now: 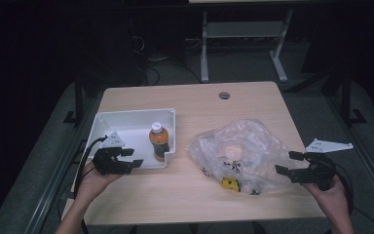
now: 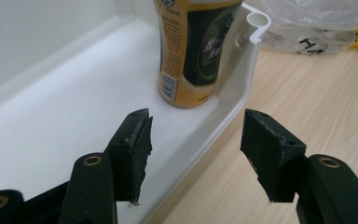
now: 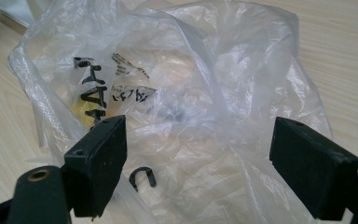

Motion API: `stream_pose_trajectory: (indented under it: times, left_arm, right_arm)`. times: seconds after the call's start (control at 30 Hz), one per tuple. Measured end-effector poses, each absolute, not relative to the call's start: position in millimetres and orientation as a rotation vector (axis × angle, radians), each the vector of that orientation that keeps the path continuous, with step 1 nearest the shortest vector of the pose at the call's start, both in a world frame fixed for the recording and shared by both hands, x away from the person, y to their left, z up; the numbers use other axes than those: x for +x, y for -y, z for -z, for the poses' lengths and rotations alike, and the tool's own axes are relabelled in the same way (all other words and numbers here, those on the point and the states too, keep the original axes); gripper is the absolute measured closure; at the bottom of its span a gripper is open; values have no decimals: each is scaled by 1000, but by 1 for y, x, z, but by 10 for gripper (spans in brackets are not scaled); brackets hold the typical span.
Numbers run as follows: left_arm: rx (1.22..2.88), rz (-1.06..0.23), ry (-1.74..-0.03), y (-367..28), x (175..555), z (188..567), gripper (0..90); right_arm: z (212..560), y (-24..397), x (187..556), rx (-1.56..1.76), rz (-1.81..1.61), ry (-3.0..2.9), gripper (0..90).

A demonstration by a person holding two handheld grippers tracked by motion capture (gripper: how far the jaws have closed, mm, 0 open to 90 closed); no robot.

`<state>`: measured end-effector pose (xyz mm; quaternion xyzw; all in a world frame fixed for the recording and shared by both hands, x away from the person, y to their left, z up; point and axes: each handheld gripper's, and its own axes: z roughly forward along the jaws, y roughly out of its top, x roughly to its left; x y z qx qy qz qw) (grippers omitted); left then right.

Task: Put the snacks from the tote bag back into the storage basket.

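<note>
While both hands rest at the near edge of the table [image 1: 195, 97], the white tray [image 1: 126, 119] serves as the reference for everything else. At the tray's near rim, toward its left end, the left gripper [image 1: 132, 158] hangs with its jaws spread wide and nothing between the pads; in the left gripper view [image 2: 196, 154] one jaw sits above the tray floor and the other above the bare wood, so the rim runs between them untouched. Inside the tray, in its near right corner, an orange-filled bottle [image 1: 158, 141] stands upright with a white cap (its label carries dark panels and a barcode), close against the right wall. Right of the tray, clear of it, lies a crumpled clear plastic bag [image 1: 241, 153] with black print; something yellow [image 1: 230, 183] shows at its near edge. Farthest from the tray, at the bag's right side, the right gripper [image 1: 288, 162] is released as well: its jaws stand apart around the plastic without pinching it.
</note>
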<state>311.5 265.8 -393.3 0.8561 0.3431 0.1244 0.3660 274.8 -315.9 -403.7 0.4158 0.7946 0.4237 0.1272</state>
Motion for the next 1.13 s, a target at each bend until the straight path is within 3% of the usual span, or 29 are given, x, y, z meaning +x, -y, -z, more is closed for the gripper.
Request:
stream_pose_trajectory:
  times: [1.13]
  left_arm:
    - [2147, -347, -921, -270, 289, 422, 369]
  right_arm:
    - [409, 313, 267, 1202, -1223, -2330, 184]
